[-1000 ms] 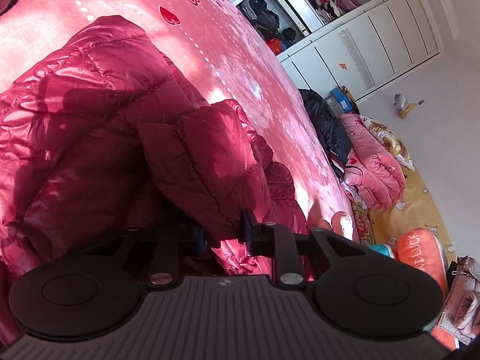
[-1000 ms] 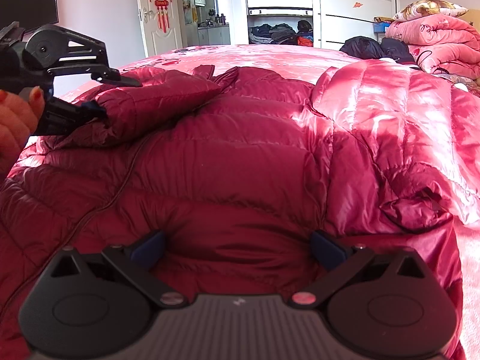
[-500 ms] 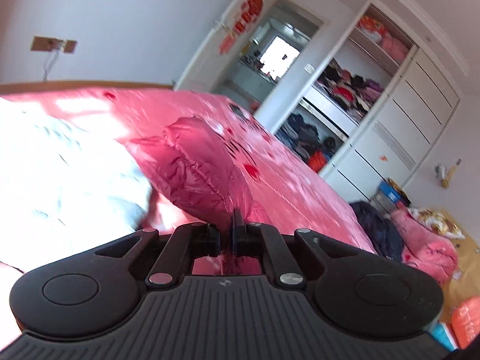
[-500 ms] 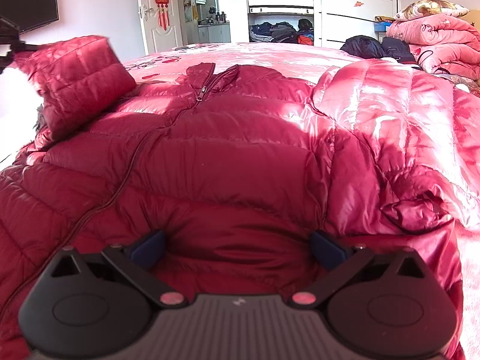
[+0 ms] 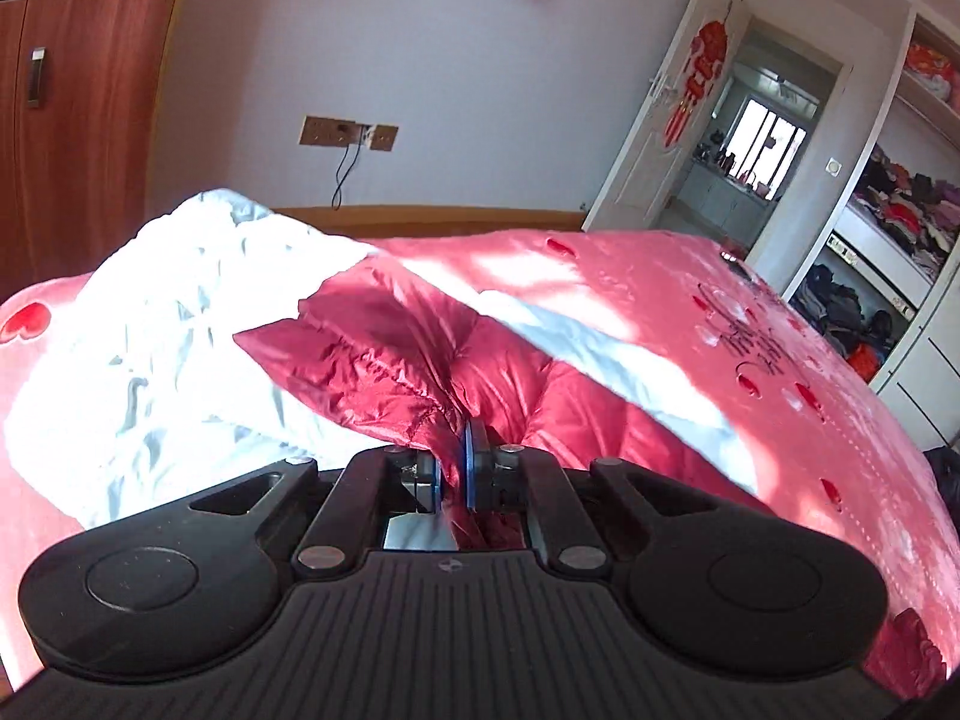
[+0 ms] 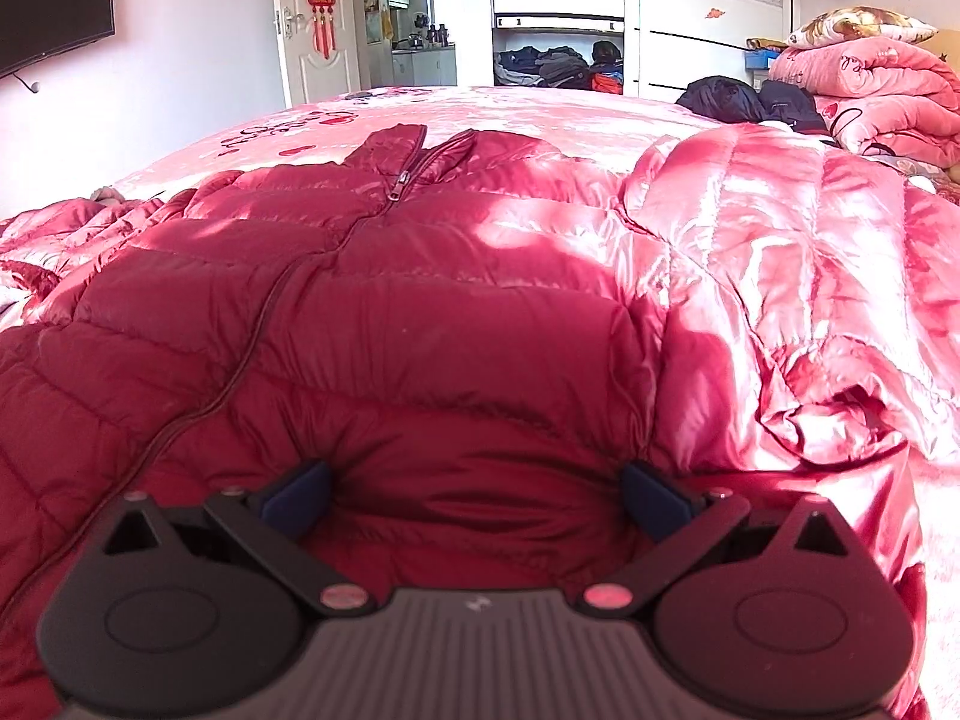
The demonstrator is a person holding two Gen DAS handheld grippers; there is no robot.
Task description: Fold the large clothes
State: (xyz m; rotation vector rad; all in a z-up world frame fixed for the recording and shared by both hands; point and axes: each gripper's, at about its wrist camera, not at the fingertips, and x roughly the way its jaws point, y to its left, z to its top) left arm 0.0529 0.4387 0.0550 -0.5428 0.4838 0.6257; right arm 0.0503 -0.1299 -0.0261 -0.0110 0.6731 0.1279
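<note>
Crimson quilted fabric is filling the left wrist view: the left hand-held gripper [image 5: 454, 468] is pinching a bunched fold of the red down jacket's sleeve [image 5: 384, 354] between its 2 blue pads, which are standing almost together with only the cloth between them. The sleeve is stretching away from the jaws over a crumpled white cloth [image 5: 150, 348] that is lying on the pink bed cover [image 5: 690, 312]. Beyond the bed, a wooden wardrobe [image 5: 78, 96] is standing at the left, a socket panel [image 5: 348, 135] with a dangling cable is sitting on the wall, and an open white door [image 5: 678, 114] with a red hanging ornament is showing toward the right.

Over in the right wrist view, the right hand-held gripper [image 6: 474, 495] is resting with its jaws spread wide, its 2 blue pads set far apart against the hem area of the red down jacket [image 6: 420, 330], with a puffed section of the fabric lying between them but not squeezed. The jacket is lying flat on the bed with its front up, its zipper [image 6: 396, 189] running from the collar down toward the lower left. Its glossy sleeve on the right side is lying folded over and catching strong sunlight. A folded pink quilt [image 6: 876, 96] and dark clothes are sitting at the far right, and an open closet [image 6: 558, 12] with stacked garments is standing behind the bed.
</note>
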